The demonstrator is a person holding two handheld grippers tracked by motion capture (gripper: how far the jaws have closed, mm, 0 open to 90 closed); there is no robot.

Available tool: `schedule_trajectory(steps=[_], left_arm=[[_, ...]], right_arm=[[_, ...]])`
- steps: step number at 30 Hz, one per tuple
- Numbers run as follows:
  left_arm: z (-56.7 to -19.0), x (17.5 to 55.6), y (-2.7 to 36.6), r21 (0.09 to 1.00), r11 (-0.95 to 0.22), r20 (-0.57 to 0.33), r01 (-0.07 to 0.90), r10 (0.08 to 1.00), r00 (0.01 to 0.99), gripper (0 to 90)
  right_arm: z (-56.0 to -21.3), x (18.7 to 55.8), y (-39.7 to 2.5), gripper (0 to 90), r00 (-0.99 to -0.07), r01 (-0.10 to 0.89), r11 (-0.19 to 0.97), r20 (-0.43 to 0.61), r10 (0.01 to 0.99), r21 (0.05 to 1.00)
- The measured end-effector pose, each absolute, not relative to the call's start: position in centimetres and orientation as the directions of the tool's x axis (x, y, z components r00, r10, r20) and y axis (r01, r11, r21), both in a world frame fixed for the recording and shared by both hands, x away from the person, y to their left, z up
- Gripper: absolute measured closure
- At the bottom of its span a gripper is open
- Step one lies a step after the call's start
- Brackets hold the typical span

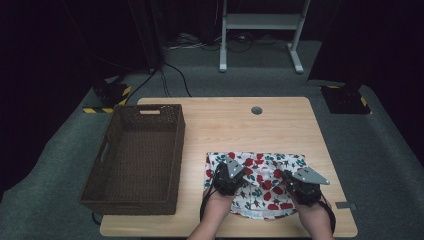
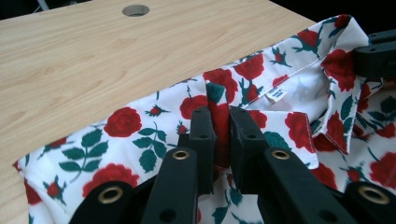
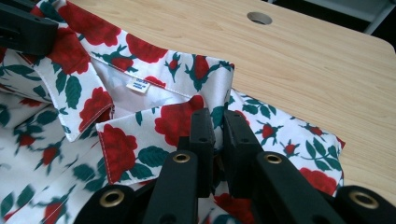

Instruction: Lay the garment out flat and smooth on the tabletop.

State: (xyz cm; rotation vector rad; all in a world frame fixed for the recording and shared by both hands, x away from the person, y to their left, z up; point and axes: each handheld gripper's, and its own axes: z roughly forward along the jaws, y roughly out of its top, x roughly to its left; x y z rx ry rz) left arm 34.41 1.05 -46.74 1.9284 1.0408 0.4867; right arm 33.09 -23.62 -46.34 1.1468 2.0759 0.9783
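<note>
Pinching folds of the rose-print shirt (image 1: 260, 187), both the left gripper (image 2: 220, 126) and right gripper (image 3: 218, 128) were clamped, right of the wicker basket (image 1: 136, 160).

Dim surroundings, lit table, perhaps blurred edges.

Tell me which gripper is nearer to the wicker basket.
Left. The left gripper pinches the rose-print shirt at its edge nearest the wicker basket; the right gripper grips the shirt farther away.

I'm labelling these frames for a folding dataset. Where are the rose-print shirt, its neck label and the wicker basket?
rose-print shirt (image 1: 262, 172): high view, back panel.
neck label (image 3: 138, 85): right gripper view, label's middle.
wicker basket (image 1: 176, 150): high view, right wall.
</note>
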Motion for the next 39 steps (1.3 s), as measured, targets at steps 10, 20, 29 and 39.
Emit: schedule_trajectory(steps=[10, 20, 29, 39], left_arm=[[-49.5, 31.8, 1.4, 0.814, -0.305, -0.066, 0.493, 0.796, 0.602, 80.2], [-51.5, 31.0, 1.4, 0.793, -0.315, -0.078, 0.521, 0.795, 0.601, 72.7], [-49.7, 31.6, 3.2, 0.83, -0.244, -0.084, 0.502, 0.834, 0.545, 65.6], [-52.6, 34.8, 3.2, 0.75, -0.259, -0.063, 0.608, 0.887, 0.456, 52.6]], right_arm=[[-48.9, 30.4, -23.6, 83.6, -0.481, 0.457, 0.365, -0.12, 0.868, 0.811], [-51.1, 29.3, -24.1, 83.5, -0.481, 0.474, 0.368, -0.115, 0.869, 0.8], [-51.6, 28.9, -24.2, 83.5, -0.479, 0.464, 0.366, -0.119, 0.869, 0.806], [-51.8, 28.7, -24.4, 83.3, -0.485, 0.46, 0.362, -0.112, 0.867, 0.811]])
